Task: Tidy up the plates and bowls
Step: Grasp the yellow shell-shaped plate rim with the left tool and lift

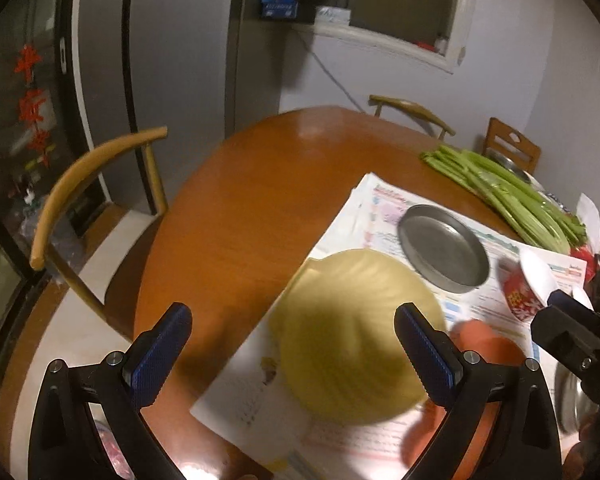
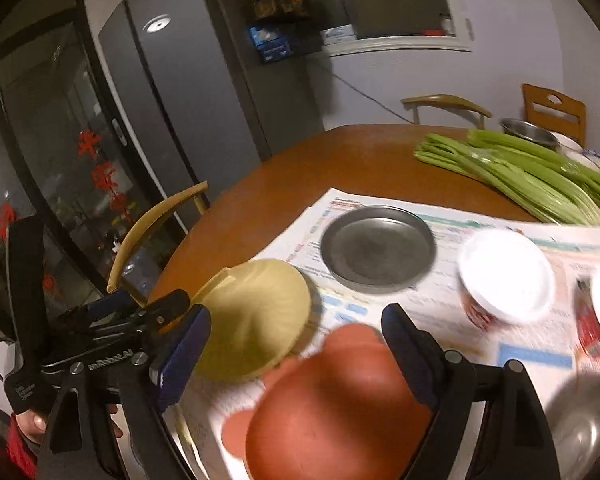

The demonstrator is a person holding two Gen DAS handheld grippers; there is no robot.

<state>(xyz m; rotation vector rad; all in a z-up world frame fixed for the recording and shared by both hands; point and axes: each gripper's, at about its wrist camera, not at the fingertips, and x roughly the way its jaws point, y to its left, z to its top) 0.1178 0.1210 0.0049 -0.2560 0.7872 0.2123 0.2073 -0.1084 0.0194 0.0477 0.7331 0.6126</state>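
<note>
Your left gripper is spread wide with nothing between its pads, hovering over the yellow plate. Your right gripper is likewise agape and empty, above the orange plate. Both plates lie on the newspaper at the near edge of the table, the yellow one to the left, the two close together.

I judge both to be light, stiff plastic with small tab handles: easy to lift but slick. Take each by the rim or tab, since a flat pinch in the middle has nothing to bite.

Beyond them sits the metal plate, probably thin, rigid and slippery; grip its raised lip. To the right stand red bowls with white insides, likely ceramic, heavier and breakable; hold one by its wall.

Count: two plastic plates, one metal plate, two red bowls in the right view, and a blurred metal dish at the near right. Celery lies at the far side.
</note>
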